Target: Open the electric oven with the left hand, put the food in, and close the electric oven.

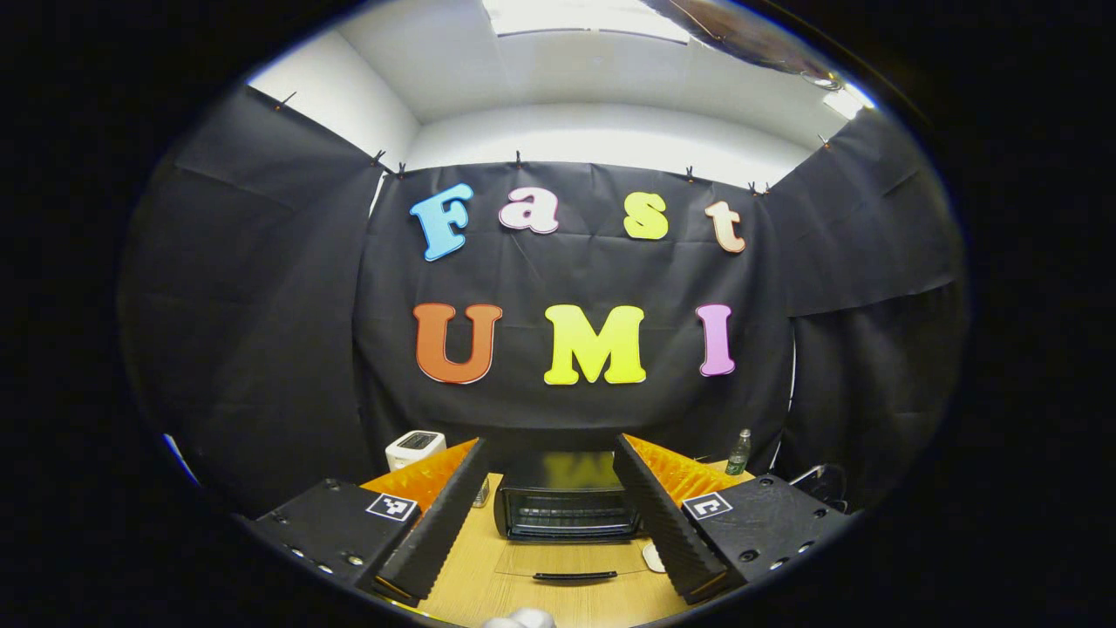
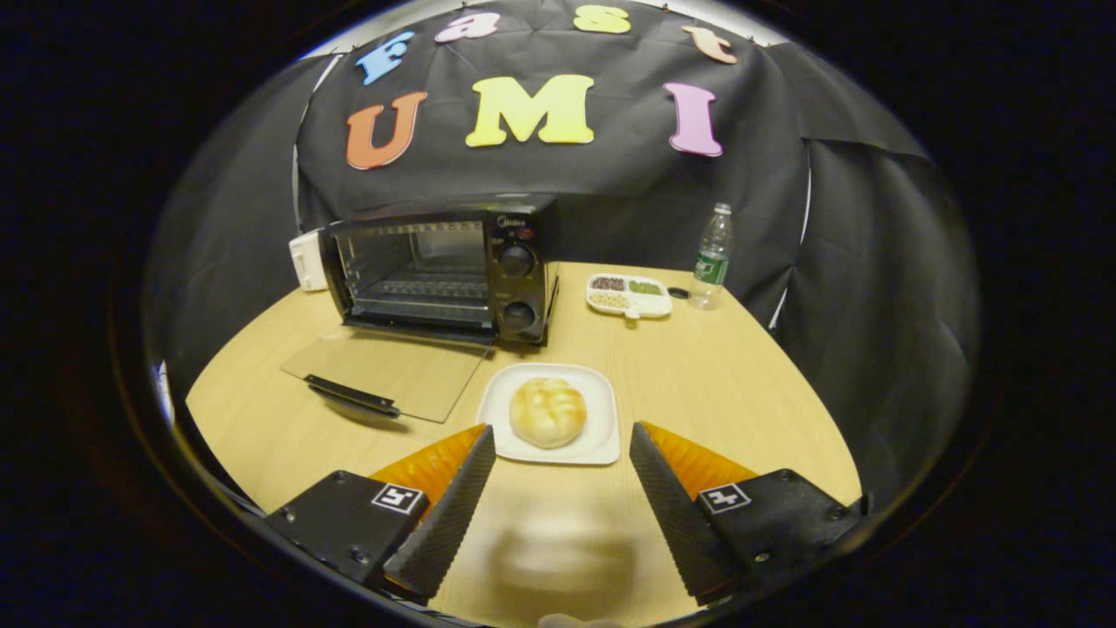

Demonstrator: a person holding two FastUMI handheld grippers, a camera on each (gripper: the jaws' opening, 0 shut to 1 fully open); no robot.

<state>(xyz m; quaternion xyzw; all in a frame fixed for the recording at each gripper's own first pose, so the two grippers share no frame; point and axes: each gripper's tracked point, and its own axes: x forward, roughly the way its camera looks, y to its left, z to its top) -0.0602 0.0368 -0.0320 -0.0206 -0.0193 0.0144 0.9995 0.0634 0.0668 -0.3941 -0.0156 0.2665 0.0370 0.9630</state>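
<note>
The black electric oven (image 2: 449, 266) stands at the back left of the wooden table, its glass door (image 2: 384, 371) folded down flat with the handle toward me. A round bread bun (image 2: 547, 412) lies on a white square plate (image 2: 597, 445) in front of the oven's knobs. My right gripper (image 2: 558, 484) is open just short of the plate, its fingers either side of it, nothing held. In the left gripper view the oven (image 1: 567, 506) and its lowered door (image 1: 571, 567) lie straight ahead, and my left gripper (image 1: 551, 515) is open and back from the door.
A white divided dish (image 2: 629, 296) of snacks and a plastic bottle (image 2: 711, 257) stand at the back right of the table (image 2: 741, 392). A small white appliance (image 1: 415, 448) sits left of the oven. Black cloth walls close the booth on all sides.
</note>
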